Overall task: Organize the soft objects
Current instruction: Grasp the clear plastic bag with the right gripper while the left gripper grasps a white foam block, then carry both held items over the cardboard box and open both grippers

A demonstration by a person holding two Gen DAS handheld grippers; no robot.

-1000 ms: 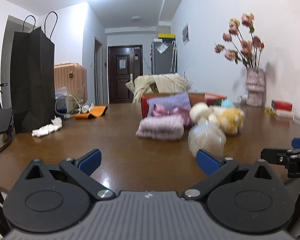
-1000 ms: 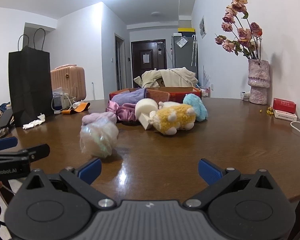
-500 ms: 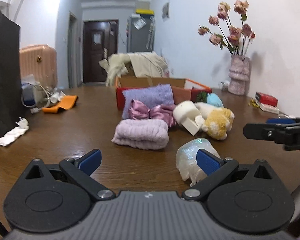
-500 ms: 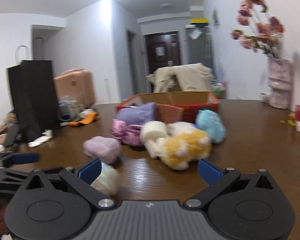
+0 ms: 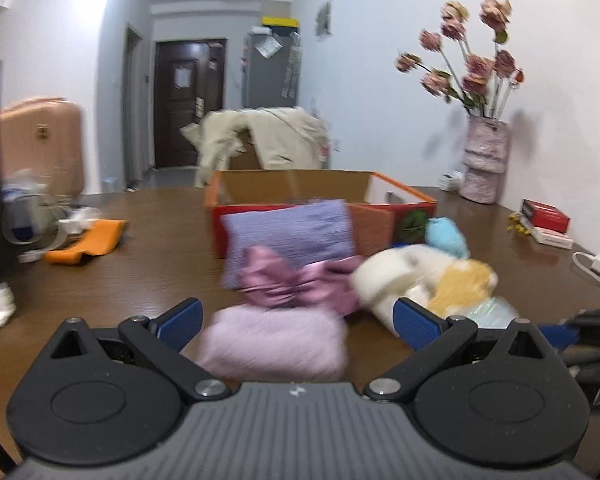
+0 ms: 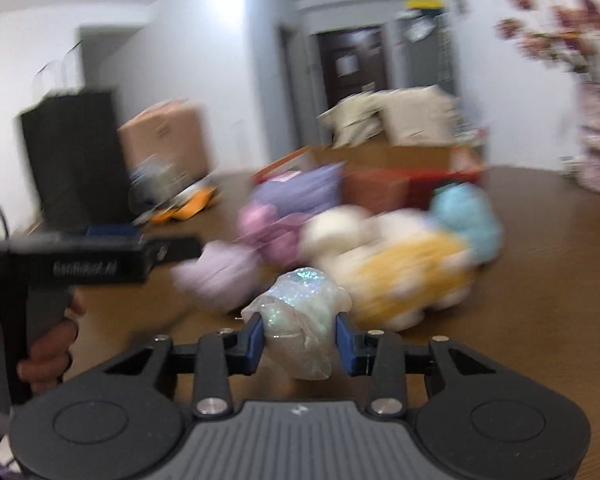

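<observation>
My right gripper (image 6: 300, 340) is shut on a shiny iridescent soft bundle (image 6: 300, 320), its blue pads pressing both sides. My left gripper (image 5: 296, 320) is open, and a folded pale pink towel (image 5: 274, 344) lies between its fingers on the table. Behind the towel lie a pink satin bow (image 5: 292, 280), a lavender cloth (image 5: 292, 232), a white and yellow plush (image 5: 432, 276) and a light blue plush (image 5: 446, 236). An open red-orange cardboard box (image 5: 320, 188) stands behind them. The left gripper also shows in the right wrist view (image 6: 100, 260).
A vase of dried pink flowers (image 5: 484, 160) stands at the right wall beside a red box (image 5: 546, 216). A black paper bag (image 6: 76, 160), an orange item (image 5: 88, 240) and cables lie at the left. A white charger (image 5: 596, 264) lies at the right edge.
My right gripper has moved onto the shiny bundle and shut on it. My left gripper has advanced up to the pale pink towel, which now lies between its open fingers.
</observation>
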